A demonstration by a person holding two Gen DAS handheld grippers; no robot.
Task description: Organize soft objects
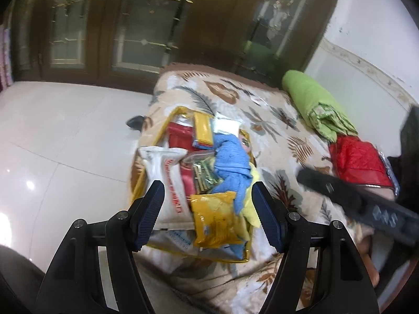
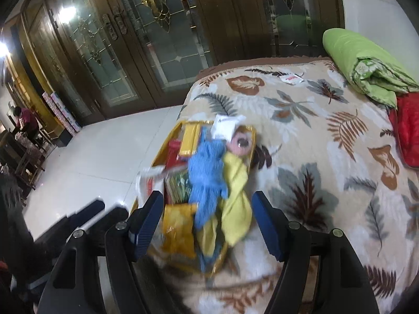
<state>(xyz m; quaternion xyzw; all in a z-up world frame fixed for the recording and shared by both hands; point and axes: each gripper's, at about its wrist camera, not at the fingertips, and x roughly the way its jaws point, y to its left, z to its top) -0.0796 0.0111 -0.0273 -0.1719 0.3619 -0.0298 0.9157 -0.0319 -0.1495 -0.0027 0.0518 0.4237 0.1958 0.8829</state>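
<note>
Presently catalogued, from the tools outward, with the yellow-trimmed clear bag as landmark.

Left gripper: jaws spread wide, nothing between the pads; held above the near end of the bag.

Right gripper: jaws likewise wide apart and empty, over the bag's near end; seen blurred from the left wrist, to the right of the bag.

Blue cloth: draped along the middle of the bag's contents.

Yellow cloth: laid beside the blue cloth, spilling over the bag's right edge.

Yellow packet: at the near end of the bag.

White packet: along the bag's left side, red print visible.

Leaf-patterned blanket: spread under the bag.

Green quilt: rolled, well beyond the bag, by the wall.

Red quilted item: just beside the green quilt, well apart from the bag.
</note>
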